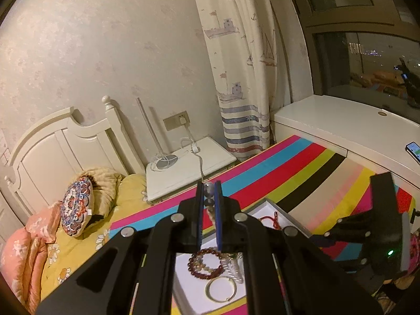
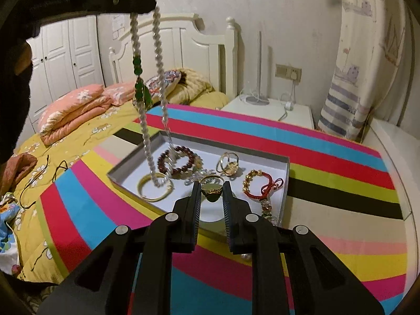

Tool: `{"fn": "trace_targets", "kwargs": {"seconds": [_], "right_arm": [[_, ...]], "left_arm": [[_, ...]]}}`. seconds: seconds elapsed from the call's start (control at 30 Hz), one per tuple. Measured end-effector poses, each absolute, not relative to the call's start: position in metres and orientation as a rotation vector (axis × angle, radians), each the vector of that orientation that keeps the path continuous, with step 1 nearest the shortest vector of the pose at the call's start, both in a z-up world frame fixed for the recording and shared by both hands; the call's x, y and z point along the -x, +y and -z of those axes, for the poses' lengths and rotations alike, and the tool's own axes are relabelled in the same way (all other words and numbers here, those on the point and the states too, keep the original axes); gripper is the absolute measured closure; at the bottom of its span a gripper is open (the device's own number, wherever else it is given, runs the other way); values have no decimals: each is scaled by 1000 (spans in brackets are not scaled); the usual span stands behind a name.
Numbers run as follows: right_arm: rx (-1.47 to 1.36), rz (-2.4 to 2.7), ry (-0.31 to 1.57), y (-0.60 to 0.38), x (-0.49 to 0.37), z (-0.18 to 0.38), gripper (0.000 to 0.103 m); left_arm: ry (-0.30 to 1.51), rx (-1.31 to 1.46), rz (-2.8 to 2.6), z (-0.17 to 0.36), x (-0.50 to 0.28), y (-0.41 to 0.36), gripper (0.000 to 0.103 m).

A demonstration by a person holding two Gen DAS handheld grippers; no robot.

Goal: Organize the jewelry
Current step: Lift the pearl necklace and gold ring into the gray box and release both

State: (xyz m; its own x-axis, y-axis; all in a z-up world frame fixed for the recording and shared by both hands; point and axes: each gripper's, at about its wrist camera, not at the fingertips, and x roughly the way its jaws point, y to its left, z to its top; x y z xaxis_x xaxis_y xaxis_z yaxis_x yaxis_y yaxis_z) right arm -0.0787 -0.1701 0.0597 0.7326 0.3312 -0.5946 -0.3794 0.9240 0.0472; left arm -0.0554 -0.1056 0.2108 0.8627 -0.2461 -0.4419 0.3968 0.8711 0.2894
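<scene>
My left gripper (image 1: 209,195) is shut on a long pale bead necklace (image 2: 157,52) with green stones. In the right wrist view it hangs from the gripper at top left, its lower end resting in the white tray (image 2: 284,181). My right gripper (image 2: 212,191) is shut on a gold ring (image 2: 211,193) with a green stone, just above the tray. In the tray lie a dark red bead bracelet (image 2: 177,161), a gold bangle (image 2: 155,187), a gold double ring (image 2: 227,164) and a red cord bracelet (image 2: 260,186). The left wrist view shows the tray (image 1: 183,275) below the fingers.
The tray sits on a striped cloth (image 2: 328,173) on a bed. Pillows and a folded quilt (image 2: 73,110) lie by the headboard. A white nightstand (image 2: 275,110) with a lamp stands behind. A phone (image 1: 413,151) lies on a white desk at right.
</scene>
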Motion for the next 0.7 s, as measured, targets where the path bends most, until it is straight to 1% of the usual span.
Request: {"fn": "trace_targets", "kwargs": {"seconds": [0.27,0.47,0.7], "right_arm": [[59,-415,727,-172,37,-37,86],[85,-419,783,-165,9,-20,86],[112,-422,837,-154,-13,-5,86]], "left_arm": [[443,-385,311,-190,14,-116,96],[533,-375,270,-144,-4,-95,96],[652,-283,215,-87,-11,-45,96]]}}
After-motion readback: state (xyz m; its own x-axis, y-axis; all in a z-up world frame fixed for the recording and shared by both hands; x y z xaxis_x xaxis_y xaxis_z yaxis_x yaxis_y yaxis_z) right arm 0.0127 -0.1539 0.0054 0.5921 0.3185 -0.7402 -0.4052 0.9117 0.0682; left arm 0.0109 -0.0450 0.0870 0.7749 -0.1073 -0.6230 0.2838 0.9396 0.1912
